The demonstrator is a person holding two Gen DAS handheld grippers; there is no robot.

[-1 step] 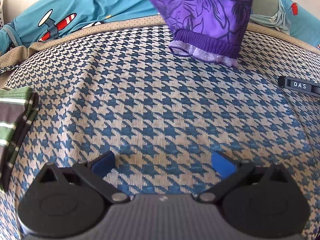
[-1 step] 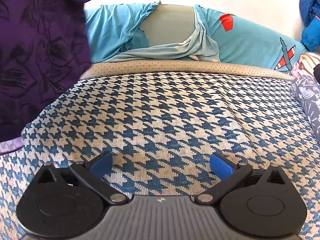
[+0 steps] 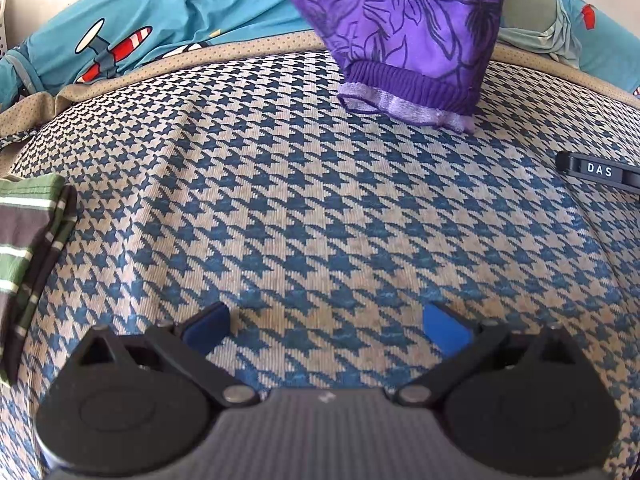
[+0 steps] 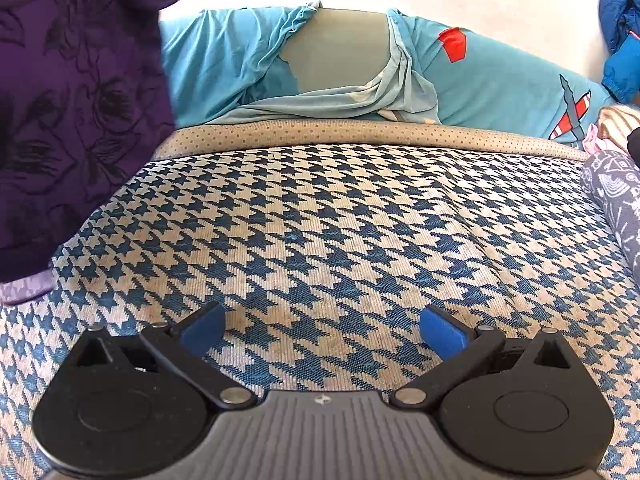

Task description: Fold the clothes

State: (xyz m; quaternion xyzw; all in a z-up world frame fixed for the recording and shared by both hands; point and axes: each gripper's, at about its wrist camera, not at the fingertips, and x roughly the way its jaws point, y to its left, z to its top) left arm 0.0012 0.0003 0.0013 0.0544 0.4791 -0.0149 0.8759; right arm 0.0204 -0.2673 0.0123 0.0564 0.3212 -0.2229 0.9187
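While hanging long axis vertical, purple garment (image 3: pixel 404 28) with waistband down, touching houndstooth cover (image 3: pixel 320 208). Left gripper (image 3: pixel 326 330) and right gripper (image 4: pixel 322 330) spread wide, empty. Broad bare cover between.

light: bright, even daylight | shadows: soft | focus: sharp | edges: strong fisheye bending, dark corners

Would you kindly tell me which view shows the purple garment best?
The left wrist view: the purple garment hangs in good light, its floral print and elastic hem touching the bedcover visible. The right wrist view shows only a dark, close slab at its left edge.
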